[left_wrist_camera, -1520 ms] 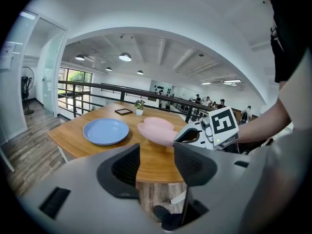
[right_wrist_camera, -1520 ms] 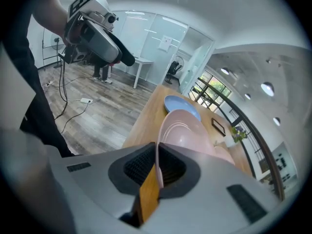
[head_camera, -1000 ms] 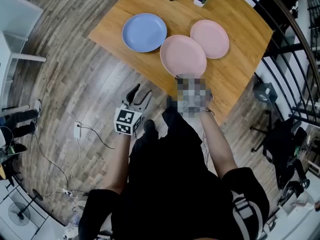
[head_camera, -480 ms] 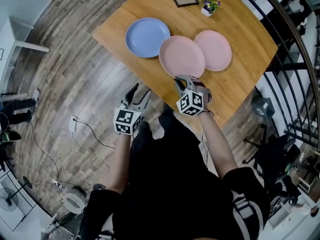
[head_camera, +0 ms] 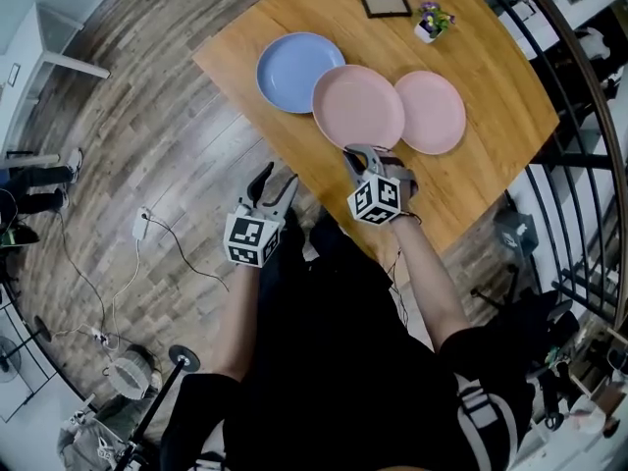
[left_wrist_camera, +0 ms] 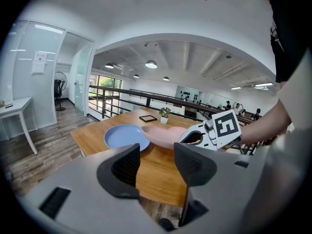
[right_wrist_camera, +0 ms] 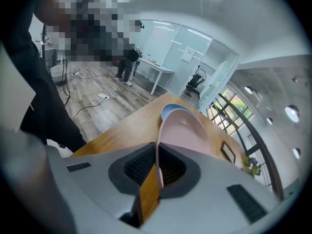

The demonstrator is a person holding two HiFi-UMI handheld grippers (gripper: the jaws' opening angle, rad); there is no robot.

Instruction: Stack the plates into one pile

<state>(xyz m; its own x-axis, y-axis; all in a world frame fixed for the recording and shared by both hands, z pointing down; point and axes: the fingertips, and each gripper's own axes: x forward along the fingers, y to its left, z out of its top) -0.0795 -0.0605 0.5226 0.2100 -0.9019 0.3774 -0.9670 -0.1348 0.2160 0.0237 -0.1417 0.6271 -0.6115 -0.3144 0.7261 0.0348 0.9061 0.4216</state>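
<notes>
On the wooden table point(head_camera: 491, 180) a blue plate point(head_camera: 294, 67) lies at the left and a pink plate point(head_camera: 432, 114) at the right. Between them a second pink plate point(head_camera: 358, 106) is lifted and tilted, its far rim over the blue plate's edge. My right gripper point(head_camera: 359, 155) is shut on this plate's near rim. The right gripper view shows the rim pinched between the jaws of the right gripper point(right_wrist_camera: 157, 167), with the pink plate point(right_wrist_camera: 184, 130) rising ahead and the blue plate point(right_wrist_camera: 167, 110) behind. My left gripper point(head_camera: 267, 181) hangs open and empty off the table's near-left edge.
A black picture frame point(head_camera: 385, 3) and a small flower pot point(head_camera: 430, 24) stand at the table's far side. A dark railing point(head_camera: 579, 165) runs along the right. Cables point(head_camera: 167, 253) and a white desk point(head_camera: 59, 57) are on the floor side at left.
The held pink plate has moved left, off the other pink plate and toward the blue one. The left gripper has stayed almost where it was.
</notes>
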